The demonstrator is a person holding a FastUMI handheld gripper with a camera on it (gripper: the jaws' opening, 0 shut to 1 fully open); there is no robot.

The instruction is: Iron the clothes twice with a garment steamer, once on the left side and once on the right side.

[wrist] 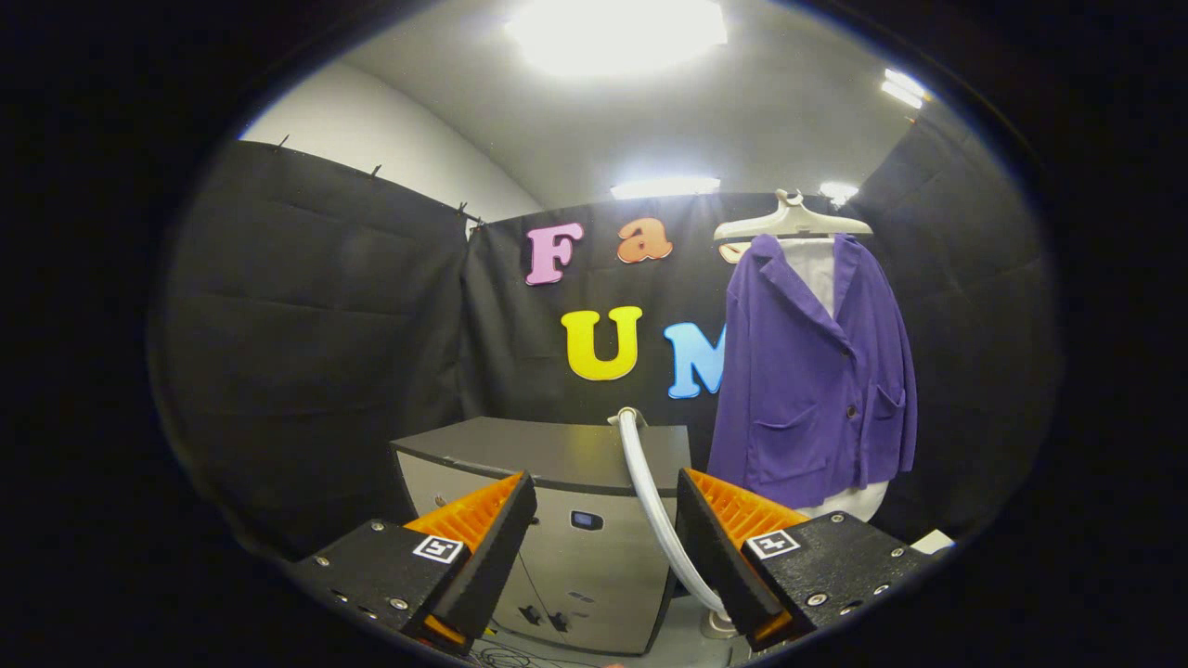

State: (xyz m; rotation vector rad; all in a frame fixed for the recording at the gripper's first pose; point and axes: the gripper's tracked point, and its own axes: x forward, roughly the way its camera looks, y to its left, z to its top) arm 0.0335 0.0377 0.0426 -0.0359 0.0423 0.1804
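The purple jacket (pixel 817 371) hangs front-on from a pale hanger (pixel 792 221) against the black booth wall (pixel 316 306), well beyond the fingers and off to the right of them. Its lapels lie open over a white garment (pixel 815 269) worn beneath it, and the white hem shows below the jacket's lower edge. Two dark buttons run down the front, with patch pockets on either side. A white steamer hose (pixel 654 506) rises in a curve from a fitting low between the fingers, close along the inner face of the right finger, up to the rear edge of a grey cabinet (pixel 575 529); the steamer head itself cannot be made out. The cabinet stands just ahead of the fingers, with a dark flat top (pixel 557 450) and a small dark panel on its front face. Thin cables lie on the floor at its base. The hand-held gripper (pixel 603 547) has its fingers spread wide apart and grips nothing; the hose passes through the gap near the right finger, but contact cannot be confirmed. Each finger body carries a square marker tag. Ceiling lights (pixel 617 32) are lit overhead, and a white wall (pixel 390 148) shows above the black cloth.
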